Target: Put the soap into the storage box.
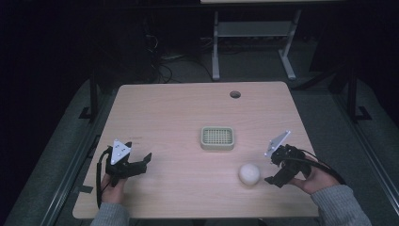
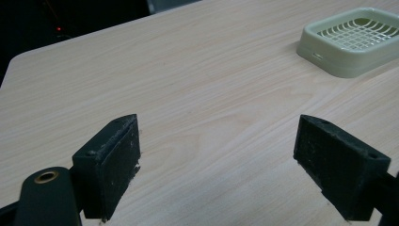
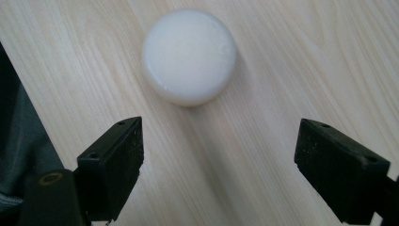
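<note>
The white round puck (image 1: 249, 173) is lying flat on the counter (image 1: 179, 117), toward the person's edge and to the right of the middle. In the right gripper view the white round puck (image 3: 189, 55) is sitting just ahead of the claw tips, between the lines of the two jaws but beyond them, with bare wood showing between it and each jaw; nothing is touching it.

The right claw (image 1: 271, 172) is hovering just beside the puck on its right, pointing toward it, and its jaws are standing wide apart and gripping nothing. In its own view the right claw (image 3: 219, 162) is looking steeply down onto the wood, and a grey sleeve (image 3: 19, 141) is showing past the left jaw.

The pale green slotted basket (image 1: 217, 137) is standing near the puck, farther from the person and a little to the left of it, apart from it. In the left gripper view the basket (image 2: 353, 40) is showing at the upper right, upright on the wood.

The left claw (image 1: 147, 159) is resting well apart from the puck, far off to its left past the basket's side, held low over the counter. Its jaws are spread wide too, and in its own view the left claw (image 2: 216, 160) has just bare wood between them
</note>
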{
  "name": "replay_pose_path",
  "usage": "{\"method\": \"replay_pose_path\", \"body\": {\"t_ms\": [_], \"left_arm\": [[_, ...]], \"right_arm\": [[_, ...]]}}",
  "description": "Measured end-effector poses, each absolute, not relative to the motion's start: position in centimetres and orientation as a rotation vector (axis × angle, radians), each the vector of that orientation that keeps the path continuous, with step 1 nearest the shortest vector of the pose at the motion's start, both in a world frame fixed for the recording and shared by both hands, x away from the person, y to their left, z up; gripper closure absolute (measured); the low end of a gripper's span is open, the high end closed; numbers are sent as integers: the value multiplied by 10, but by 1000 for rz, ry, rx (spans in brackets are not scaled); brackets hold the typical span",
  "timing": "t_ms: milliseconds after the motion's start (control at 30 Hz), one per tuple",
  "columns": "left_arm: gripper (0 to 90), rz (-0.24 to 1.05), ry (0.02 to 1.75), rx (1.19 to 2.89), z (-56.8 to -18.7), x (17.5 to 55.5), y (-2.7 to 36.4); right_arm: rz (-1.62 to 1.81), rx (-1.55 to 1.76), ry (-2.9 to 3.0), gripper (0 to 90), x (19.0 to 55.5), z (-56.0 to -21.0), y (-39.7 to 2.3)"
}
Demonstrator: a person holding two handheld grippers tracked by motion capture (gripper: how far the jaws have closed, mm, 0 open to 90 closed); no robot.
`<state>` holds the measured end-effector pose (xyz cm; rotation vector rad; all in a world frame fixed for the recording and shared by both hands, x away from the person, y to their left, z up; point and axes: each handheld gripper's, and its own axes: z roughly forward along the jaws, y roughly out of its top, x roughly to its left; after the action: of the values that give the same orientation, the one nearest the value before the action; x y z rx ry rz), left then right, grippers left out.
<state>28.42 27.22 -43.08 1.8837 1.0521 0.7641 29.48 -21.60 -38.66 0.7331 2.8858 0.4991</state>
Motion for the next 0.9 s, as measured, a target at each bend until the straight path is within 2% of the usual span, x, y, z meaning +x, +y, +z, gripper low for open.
{"method": "replay_pose_path", "body": {"t_ms": [900], "left_arm": [[148,764,1052,1878,-431,284,272]], "right_arm": [[460,623,2981,153,310,-404,-173]]}}
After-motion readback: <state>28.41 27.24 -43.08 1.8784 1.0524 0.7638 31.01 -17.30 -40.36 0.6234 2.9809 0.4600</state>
